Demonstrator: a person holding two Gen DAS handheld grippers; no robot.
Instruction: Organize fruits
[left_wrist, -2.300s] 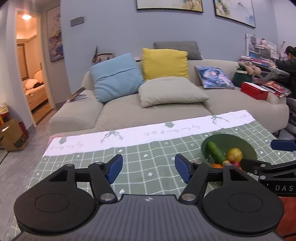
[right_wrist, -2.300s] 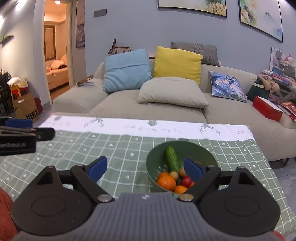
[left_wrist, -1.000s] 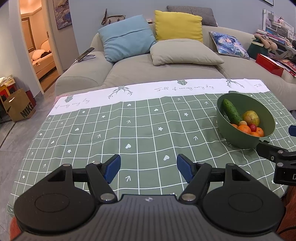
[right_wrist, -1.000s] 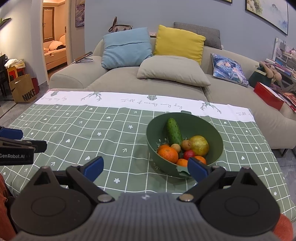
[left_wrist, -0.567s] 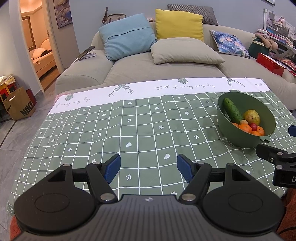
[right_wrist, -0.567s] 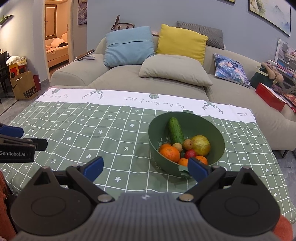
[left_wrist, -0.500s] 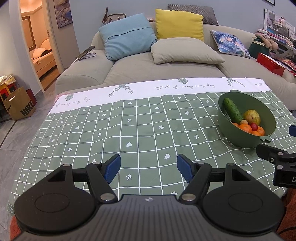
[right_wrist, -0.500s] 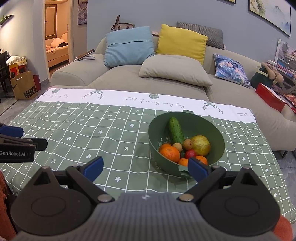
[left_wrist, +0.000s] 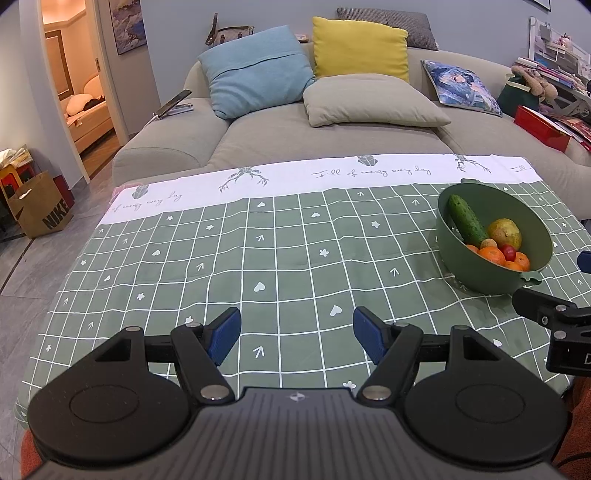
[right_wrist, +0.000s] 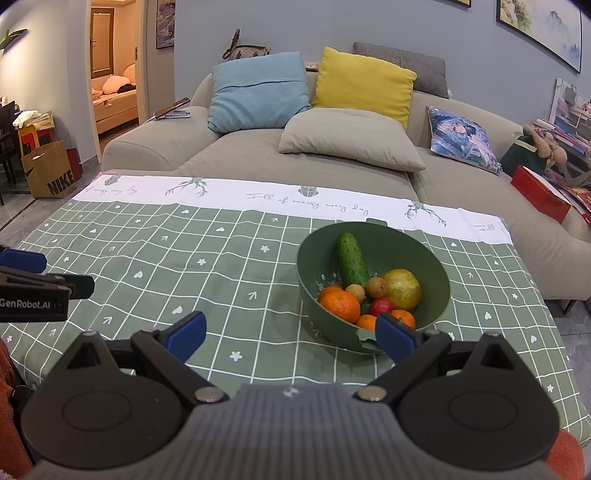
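Right wrist view: both grippers lifted from table level approx 2s back, now steady. Left gripper (left_wrist: 297, 334) and right gripper (right_wrist: 290, 332) wide, empty. Fruits (right_wrist: 369, 295) all in green bowl (right_wrist: 436, 269); either sorted already or awaiting unloading.

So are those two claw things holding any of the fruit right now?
No. The left gripper and right gripper are both open and empty; all fruit sits in the green bowl.

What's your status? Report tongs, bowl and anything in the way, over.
Left tongs open, empty, over bare tablecloth. Right tongs open, empty, short of green bowl. Cucumber, oranges, pear all in bowl. Nothing in the way.
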